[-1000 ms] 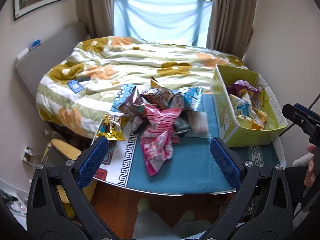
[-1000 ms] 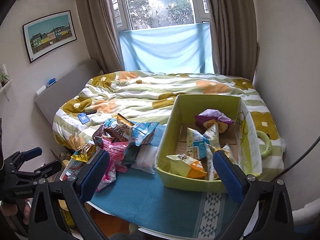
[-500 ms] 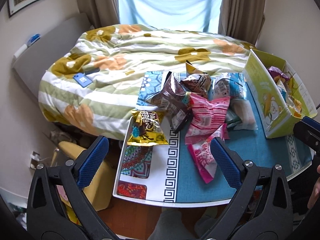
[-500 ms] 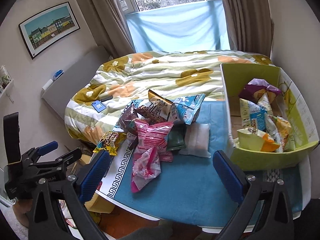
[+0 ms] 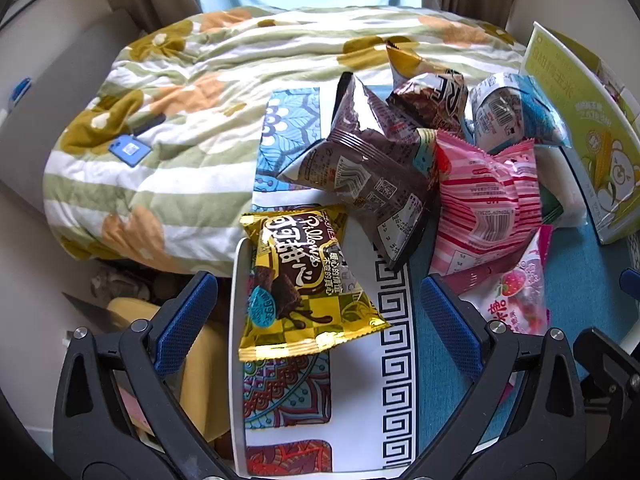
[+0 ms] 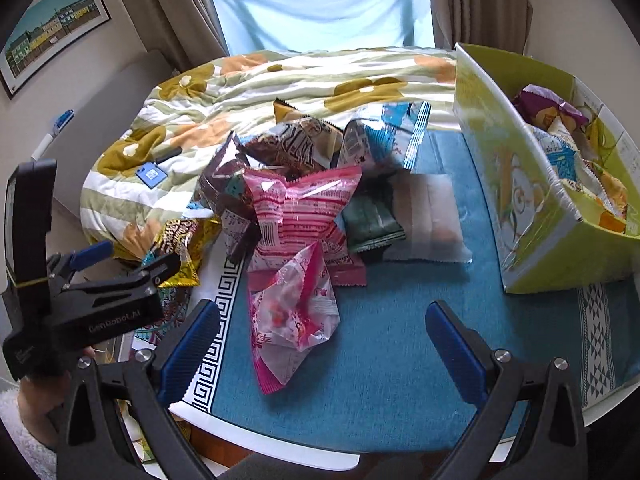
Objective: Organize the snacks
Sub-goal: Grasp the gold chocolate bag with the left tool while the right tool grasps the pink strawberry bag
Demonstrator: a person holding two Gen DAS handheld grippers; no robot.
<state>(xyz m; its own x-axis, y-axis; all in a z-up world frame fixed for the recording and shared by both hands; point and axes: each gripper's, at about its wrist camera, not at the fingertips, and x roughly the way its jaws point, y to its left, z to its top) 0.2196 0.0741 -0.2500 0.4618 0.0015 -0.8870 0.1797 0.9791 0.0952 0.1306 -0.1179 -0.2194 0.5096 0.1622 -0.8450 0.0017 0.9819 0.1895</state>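
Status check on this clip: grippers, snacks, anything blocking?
Left gripper open, framing the gold snack bag. Right gripper open, empty, near the pink strawberry bag. Green box partly filled. Pile loose on table; nothing blocking.

Soft daylight enters through the window (image 6: 320, 4) at the far side and lights both views evenly. Shadows are weak and diffuse. Glare appears on the gold snack packet (image 5: 300, 280) and the pink snack packet (image 6: 298, 216). Fisheye distortion bends the edges; corners vignette to black. Focus is sharp overall.
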